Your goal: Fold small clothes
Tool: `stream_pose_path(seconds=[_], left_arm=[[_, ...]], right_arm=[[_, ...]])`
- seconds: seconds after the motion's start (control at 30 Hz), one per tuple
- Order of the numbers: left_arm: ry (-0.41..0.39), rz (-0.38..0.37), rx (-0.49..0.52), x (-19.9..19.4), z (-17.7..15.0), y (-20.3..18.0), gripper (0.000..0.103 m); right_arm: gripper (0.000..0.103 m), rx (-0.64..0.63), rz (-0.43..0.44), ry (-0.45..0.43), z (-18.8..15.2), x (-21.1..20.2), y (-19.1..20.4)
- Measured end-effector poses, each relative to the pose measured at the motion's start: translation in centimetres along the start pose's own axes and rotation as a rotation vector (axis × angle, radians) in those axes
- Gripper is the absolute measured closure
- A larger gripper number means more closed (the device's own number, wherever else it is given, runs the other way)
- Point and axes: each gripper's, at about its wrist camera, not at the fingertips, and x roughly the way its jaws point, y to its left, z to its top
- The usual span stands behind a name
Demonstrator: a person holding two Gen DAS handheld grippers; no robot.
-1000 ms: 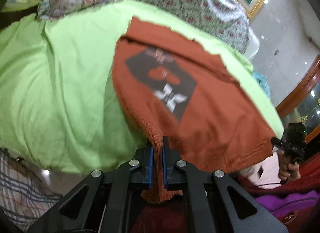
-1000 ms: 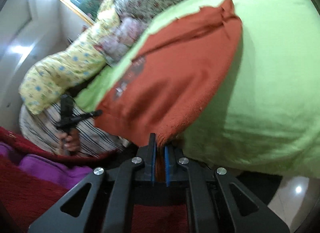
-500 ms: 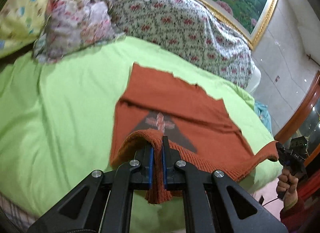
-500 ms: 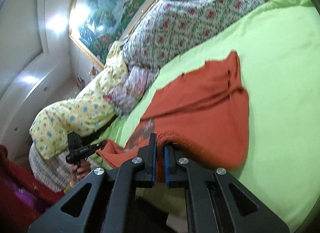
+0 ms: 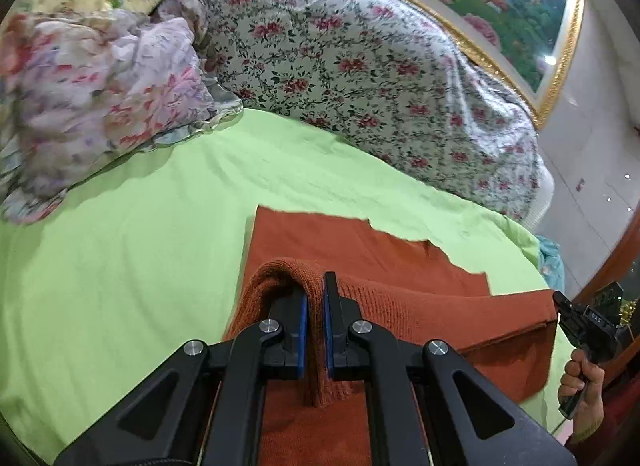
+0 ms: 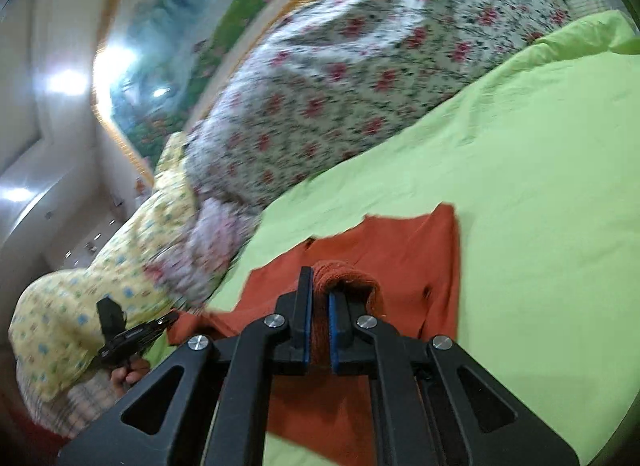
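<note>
You have each hand-held gripper pressed together on a corner of the rust-orange knitted sweater (image 5: 400,266): your left hand-held gripper (image 5: 315,306) pinches the ribbed hem at one end, and your right hand-held gripper (image 6: 316,302) pinches it at the other, with knit bunched between the blue pads in both wrist views. The sweater lies on the lime-green bed sheet (image 5: 140,225), its far part flat on the bed and pointing toward the white quilt with red flowers (image 5: 360,65), while the hem you hold is lifted and doubled over that flat part. The relation that matters is this: the flat half lies straight ahead of and below both grippers, and the held hem runs crosswise between your two hands, so neither hand looks nearer to the far edge than the other, though the right view is blurred. I judge the fold to be midway; the next move likely calls for carrying the hem forward evenly and laying it on the far edge, keeping the hem taut so it lands square
</note>
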Motion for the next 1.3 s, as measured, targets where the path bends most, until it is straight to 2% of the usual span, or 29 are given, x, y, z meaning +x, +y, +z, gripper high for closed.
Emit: stream_pose_path(seconds=[0.13,0.27,0.47,0.53,0.6,0.67,0.77,0.83,0.9,0.97,1.03,1.07,1.17,1.23,1.3], left_arm=[[0.031,0.042,0.013,5.0,2.1,-0.1,0.098],[0.069,0.056,-0.022,9.1,3.3,1.0,0.098],[0.169,0.106,-0.047,14.2,2.1,3.1,0.097],[0.195,0.113,-0.058,14.8,1.6,3.7,0.092],[0.212,0.087,-0.090,14.4,1.3,4.5,0.090],[0.222,0.060,-0.101,13.1,1.1,4.6,0.081],[0.215,0.043,-0.007,10.1,0.0,2.7,0.067],[0.234,-0.014,0.068,9.1,-1.4,0.3,0.053],[0.305,-0.063,0.162,9.9,-3.4,-2.8,0.052],[0.392,-0.050,0.293,11.7,-5.5,-6.0,0.052],[0.409,0.032,0.428,13.0,-6.5,-8.0,0.051],[0.407,0.042,0.461,13.4,-6.5,-8.4,0.050],[0.425,0.046,0.446,15.9,-4.4,-7.8,0.048],[0.417,0.070,0.418,18.1,-2.0,-6.9,0.048],[0.399,0.116,0.385,19.9,0.5,-6.1,0.050]], right_arm=[[0.096,0.033,-0.068,0.017,2.2,3.9,-2.0],[0.096,0.091,-0.140,0.050,3.5,7.5,-4.6],[0.094,0.143,-0.255,0.144,3.0,10.8,-7.9],[0.093,0.141,-0.301,0.169,2.6,11.4,-8.4],[0.091,0.166,-0.293,0.183,2.7,11.4,-8.8],[0.084,0.202,-0.290,0.194,2.9,10.9,-9.1],[0.071,0.174,-0.338,0.157,3.3,8.6,-8.1],[0.070,0.113,-0.358,0.118,3.1,7.1,-6.5],[0.070,0.036,-0.288,0.127,2.1,7.1,-4.2],[0.070,-0.061,-0.189,0.262,0.0,9.6,-1.7],[0.070,-0.169,-0.136,0.434,-2.6,13.0,0.4],[0.070,-0.222,-0.134,0.497,-3.5,14.3,1.0],[0.070,-0.327,-0.193,0.580,-4.3,16.8,0.9],[0.070,-0.298,-0.219,0.566,-2.6,17.8,-0.5],[0.070,-0.294,-0.316,0.519,-0.7,18.6,-1.7]])
